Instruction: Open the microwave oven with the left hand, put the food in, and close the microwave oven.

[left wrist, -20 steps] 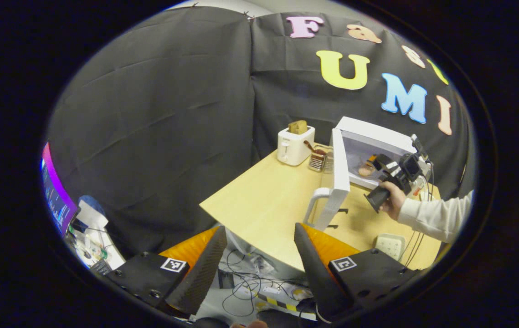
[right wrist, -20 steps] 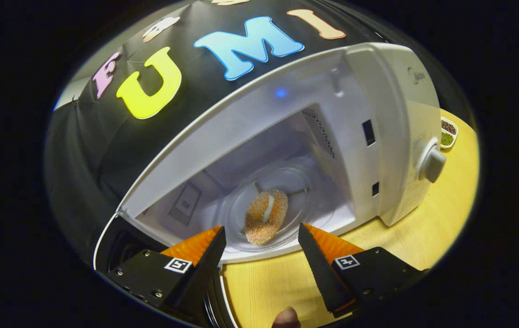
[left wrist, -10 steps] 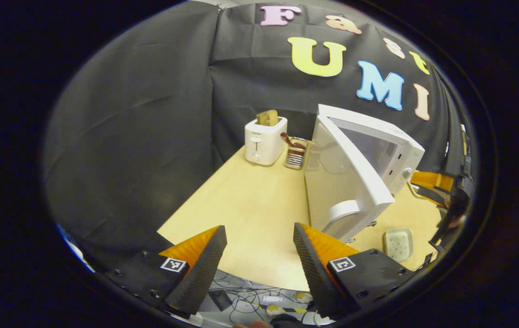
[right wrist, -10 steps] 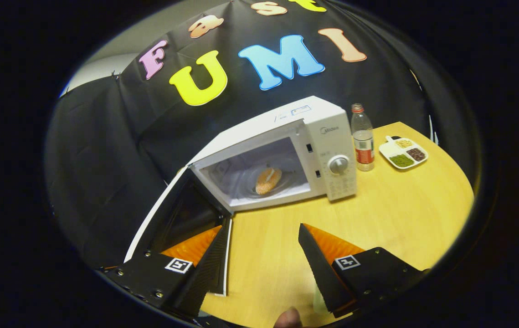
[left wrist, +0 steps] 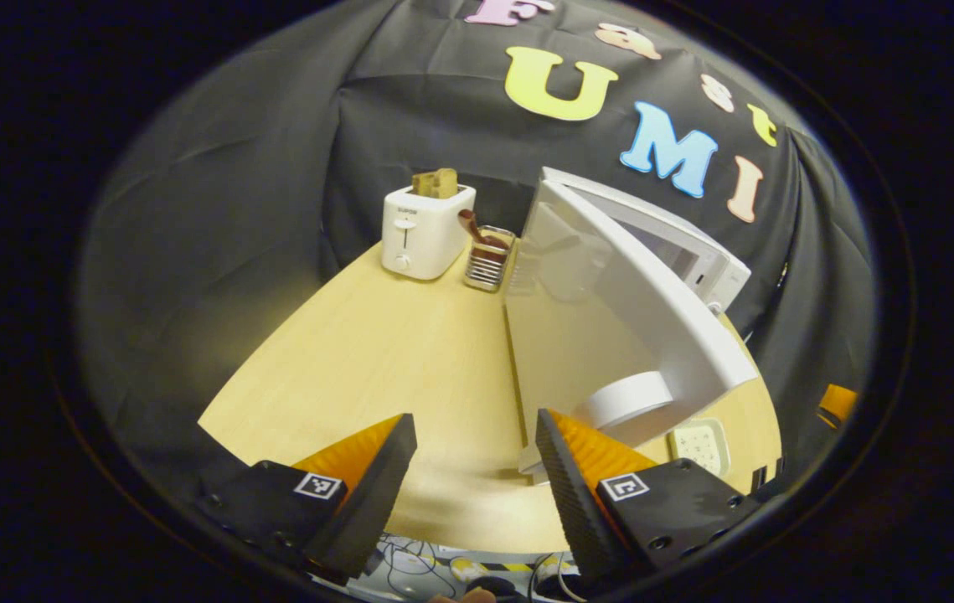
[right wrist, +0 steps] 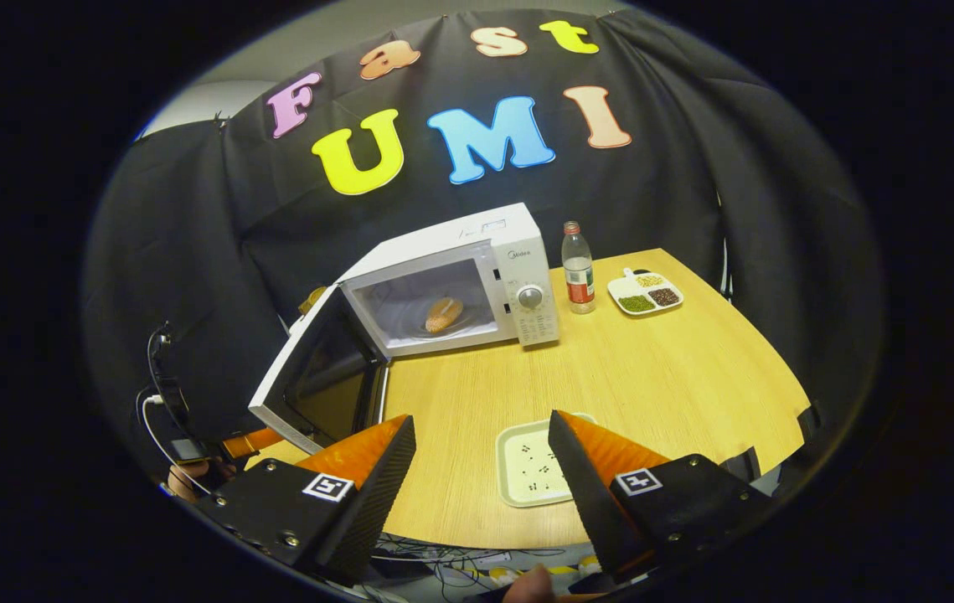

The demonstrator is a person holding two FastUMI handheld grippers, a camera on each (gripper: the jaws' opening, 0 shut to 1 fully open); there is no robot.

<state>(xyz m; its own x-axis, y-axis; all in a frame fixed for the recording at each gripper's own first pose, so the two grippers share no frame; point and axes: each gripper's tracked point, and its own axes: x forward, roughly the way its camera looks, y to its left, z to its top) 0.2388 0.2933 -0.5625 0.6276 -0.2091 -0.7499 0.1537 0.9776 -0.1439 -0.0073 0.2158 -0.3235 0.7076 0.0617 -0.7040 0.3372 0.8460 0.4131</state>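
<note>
In the left gripper view, the left gripper [left wrist: 470, 456] has its fingers [left wrist: 368, 494] spread wide apart with nothing between them, hovering above the near edge of the tabletop [left wrist: 376, 352]. Its right-hand finger sits just below the curved white handle [left wrist: 627, 400] of the microwave door [left wrist: 611, 310], close to it, though whether they touch cannot be told. The door stands swung open, its outer face toward this camera, with the microwave [left wrist: 694, 251] body behind it. Farther back on the tabletop are a white toaster [left wrist: 425, 230] with bread in its slot and, just beside it, a small wire holder [left wrist: 489, 260] with a dark utensil. A pale square tray [left wrist: 698, 444] lies near the door's lower edge. In the right gripper view, the right gripper [right wrist: 481, 469] is likewise released, its fingers [right wrist: 585, 477] wide apart and empty, held over the near side of the tabletop [right wrist: 652, 368], well back from the microwave [right wrist: 477, 276]. The food [right wrist: 443, 315], a round orange-brown piece, lies inside the open cavity on the glass turntable. The door [right wrist: 317, 377] hangs open to the left. To the right of the microwave stand a bottle [right wrist: 579, 270] and a divided dish [right wrist: 644, 293] of grains; the pale tray [right wrist: 531, 465] lies between the fingers' line of sight, partly behind the right-hand finger.
</note>
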